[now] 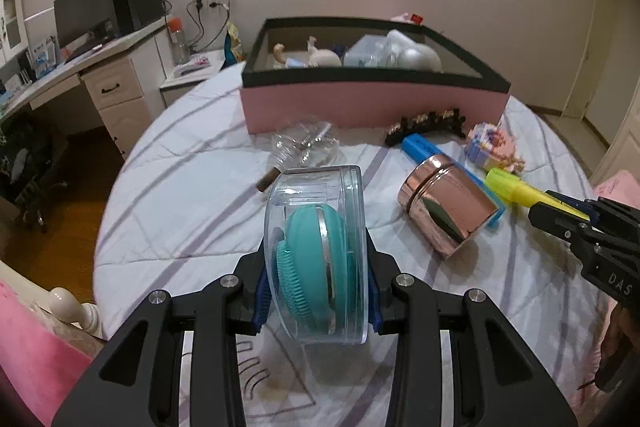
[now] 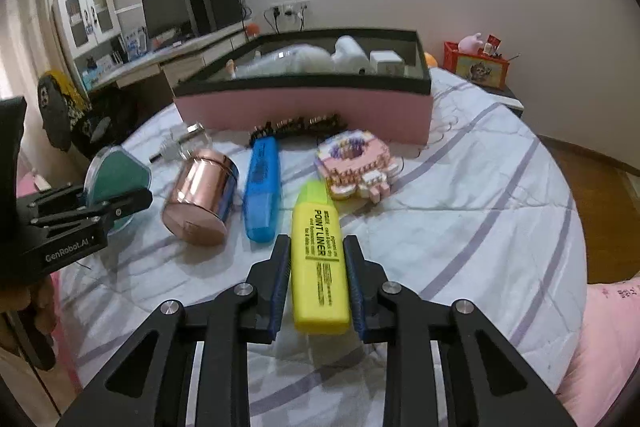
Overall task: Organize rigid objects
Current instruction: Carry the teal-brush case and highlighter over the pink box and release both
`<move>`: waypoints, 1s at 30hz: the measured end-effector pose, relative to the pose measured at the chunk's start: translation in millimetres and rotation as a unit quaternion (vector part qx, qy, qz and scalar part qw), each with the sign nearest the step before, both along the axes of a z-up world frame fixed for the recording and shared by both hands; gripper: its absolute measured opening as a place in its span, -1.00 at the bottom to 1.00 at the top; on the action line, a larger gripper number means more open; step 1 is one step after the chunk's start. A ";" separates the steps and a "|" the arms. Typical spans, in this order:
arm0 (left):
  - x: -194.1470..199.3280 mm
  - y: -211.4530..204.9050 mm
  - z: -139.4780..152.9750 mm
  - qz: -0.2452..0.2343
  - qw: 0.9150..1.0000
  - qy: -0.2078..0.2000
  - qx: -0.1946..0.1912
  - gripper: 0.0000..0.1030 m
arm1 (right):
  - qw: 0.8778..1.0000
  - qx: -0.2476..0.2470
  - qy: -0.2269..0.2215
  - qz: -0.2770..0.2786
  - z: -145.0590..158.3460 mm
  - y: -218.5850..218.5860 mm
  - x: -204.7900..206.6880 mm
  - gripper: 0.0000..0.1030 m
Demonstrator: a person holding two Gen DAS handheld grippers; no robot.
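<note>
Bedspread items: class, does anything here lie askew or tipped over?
Yes. The rose-gold canister lies on its side on the bedspread, leaning against the blue highlighter. The clear glass bottle behind it has also toppled flat.

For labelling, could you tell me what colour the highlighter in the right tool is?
Yellow highlighter with black print, clearest in the right wrist view.

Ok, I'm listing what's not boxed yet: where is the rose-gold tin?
The rose-gold tin lies on its side on the bed, in front of the pink box, between the blue highlighter and the left gripper.
</note>
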State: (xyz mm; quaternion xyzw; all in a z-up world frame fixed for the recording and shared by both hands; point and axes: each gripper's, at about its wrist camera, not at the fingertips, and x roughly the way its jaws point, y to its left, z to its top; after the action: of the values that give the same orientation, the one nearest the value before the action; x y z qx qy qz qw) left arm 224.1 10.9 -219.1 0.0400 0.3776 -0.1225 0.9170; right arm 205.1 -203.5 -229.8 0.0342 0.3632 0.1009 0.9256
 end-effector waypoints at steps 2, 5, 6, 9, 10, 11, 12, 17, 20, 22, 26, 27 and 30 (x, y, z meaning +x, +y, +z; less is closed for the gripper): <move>-5.1 5.1 7.7 0.002 1.000 -0.007 -0.012 -0.28 | 1.000 0.009 -0.014 0.000 7.7 -1.1 -4.6 -0.49; -11.2 10.3 18.0 0.003 1.000 -0.022 -0.022 -0.28 | 0.999 0.018 -0.027 0.003 16.1 -2.3 -7.5 -0.50; -13.0 11.0 21.0 0.001 0.999 -0.026 -0.028 -0.28 | 0.999 0.018 -0.029 0.004 18.5 -1.9 -7.7 -0.50; -14.6 11.4 29.3 -0.008 0.999 -0.031 -0.041 -0.28 | 0.999 0.018 -0.034 0.008 21.6 -0.5 -6.9 -0.50; -15.1 10.8 31.9 -0.009 0.999 -0.033 -0.041 -0.28 | 0.999 0.018 -0.035 0.008 21.9 0.7 -7.1 -0.50; -15.3 9.3 34.0 -0.010 0.999 -0.036 -0.039 -0.28 | 0.999 0.017 -0.036 0.009 22.0 1.3 -7.2 -0.50; -14.8 8.0 36.0 -0.012 0.998 -0.038 -0.039 -0.28 | 0.999 0.018 -0.036 0.011 22.5 2.0 -6.8 -0.50; -15.5 3.9 45.5 -0.020 0.998 -0.048 -0.042 -0.28 | 0.999 0.024 -0.044 0.015 28.9 1.7 -7.8 -0.50; -12.9 -1.1 52.3 -0.029 0.997 -0.053 -0.045 -0.28 | 0.998 0.022 -0.052 0.016 35.5 1.2 -6.8 -0.50; -9.8 -5.9 59.5 -0.037 0.997 -0.060 -0.044 -0.28 | 0.998 0.019 -0.059 0.016 41.8 0.3 -4.6 -0.50; 0.4 -14.4 73.6 -0.050 0.995 -0.073 -0.046 -0.28 | 0.997 0.015 -0.075 0.017 56.8 -0.1 5.4 -0.50; 3.4 -16.4 76.1 -0.054 0.995 -0.074 -0.048 -0.28 | 0.997 0.013 -0.078 0.019 60.3 0.0 8.7 -0.50; 21.2 -25.9 85.8 -0.065 0.994 -0.079 -0.046 -0.28 | 0.996 0.007 -0.086 0.023 70.3 0.1 23.0 -0.50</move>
State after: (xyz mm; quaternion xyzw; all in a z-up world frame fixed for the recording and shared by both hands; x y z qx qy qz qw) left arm 245.3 -15.0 -133.3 0.0314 0.2945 -0.1953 0.9349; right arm 228.1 -203.4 -159.4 0.0230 0.2820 0.1271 0.9507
